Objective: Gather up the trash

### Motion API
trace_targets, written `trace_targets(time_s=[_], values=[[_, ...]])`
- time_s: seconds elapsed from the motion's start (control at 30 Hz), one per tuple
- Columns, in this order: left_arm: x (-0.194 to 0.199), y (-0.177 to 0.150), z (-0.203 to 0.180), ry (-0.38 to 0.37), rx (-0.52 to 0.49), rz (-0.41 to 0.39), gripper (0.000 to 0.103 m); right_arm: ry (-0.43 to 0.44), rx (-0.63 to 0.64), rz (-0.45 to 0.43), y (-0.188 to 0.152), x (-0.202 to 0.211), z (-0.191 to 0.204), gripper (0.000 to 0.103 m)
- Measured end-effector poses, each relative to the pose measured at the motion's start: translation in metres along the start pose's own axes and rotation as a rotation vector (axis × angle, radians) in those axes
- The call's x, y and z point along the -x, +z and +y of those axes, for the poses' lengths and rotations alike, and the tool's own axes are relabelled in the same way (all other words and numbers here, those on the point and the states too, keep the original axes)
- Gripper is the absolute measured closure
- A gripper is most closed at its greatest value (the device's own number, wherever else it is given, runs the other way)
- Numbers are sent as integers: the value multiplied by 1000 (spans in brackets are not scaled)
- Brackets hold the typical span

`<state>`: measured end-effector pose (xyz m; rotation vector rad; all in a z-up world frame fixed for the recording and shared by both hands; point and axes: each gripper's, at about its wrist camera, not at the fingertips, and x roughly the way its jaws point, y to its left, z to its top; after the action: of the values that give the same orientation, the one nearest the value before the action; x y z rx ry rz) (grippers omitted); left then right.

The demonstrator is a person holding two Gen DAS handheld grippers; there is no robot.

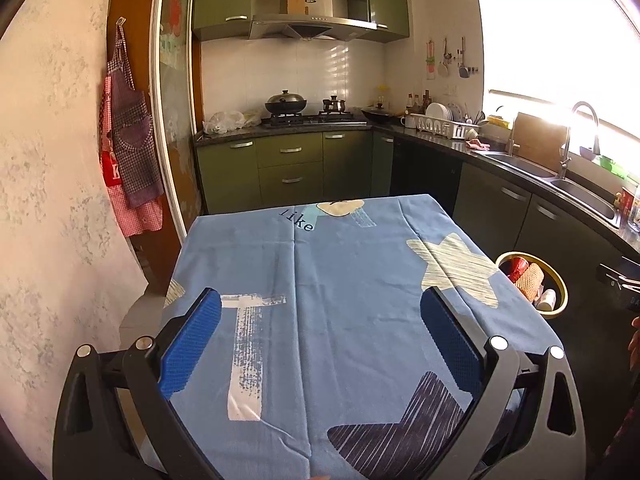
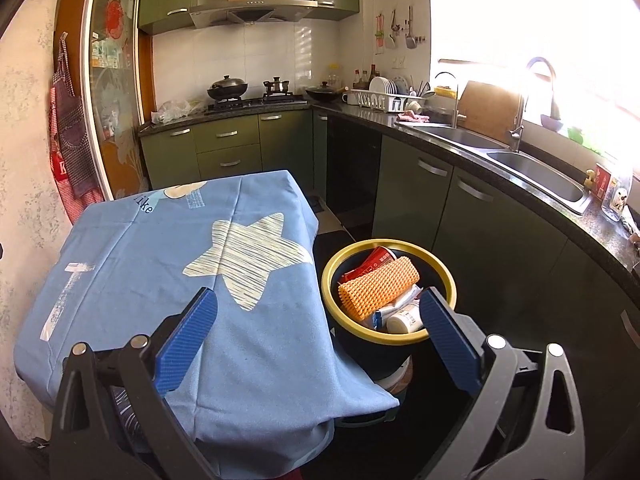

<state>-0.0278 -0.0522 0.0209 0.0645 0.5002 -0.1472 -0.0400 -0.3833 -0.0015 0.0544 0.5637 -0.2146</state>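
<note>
A dark trash bin with a yellow rim [image 2: 332, 280] stands on the floor at the table's right side. It holds an orange mesh roll [image 2: 378, 286], a red wrapper [image 2: 374, 262] and a white bottle [image 2: 404, 320]. The bin also shows in the left wrist view [image 1: 562, 286]. My right gripper [image 2: 318, 304] is open and empty, over the table's right edge next to the bin. My left gripper [image 1: 320, 304] is open and empty above the table with its blue star cloth [image 1: 340, 280].
Green kitchen cabinets [image 1: 290, 168] and a stove [image 1: 308, 118] stand behind the table. A dark counter with a double sink [image 2: 532, 172] runs along the right. Aprons [image 1: 130, 140] hang on the left wall. A narrow floor strip lies between table and cabinets.
</note>
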Motion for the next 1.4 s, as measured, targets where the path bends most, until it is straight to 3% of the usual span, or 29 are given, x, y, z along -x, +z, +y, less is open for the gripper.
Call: trace_targets(time_s=[1.4], values=[[-9, -4, -2, -22, 4, 33, 5, 7, -10, 1, -2, -3, -2, 7]])
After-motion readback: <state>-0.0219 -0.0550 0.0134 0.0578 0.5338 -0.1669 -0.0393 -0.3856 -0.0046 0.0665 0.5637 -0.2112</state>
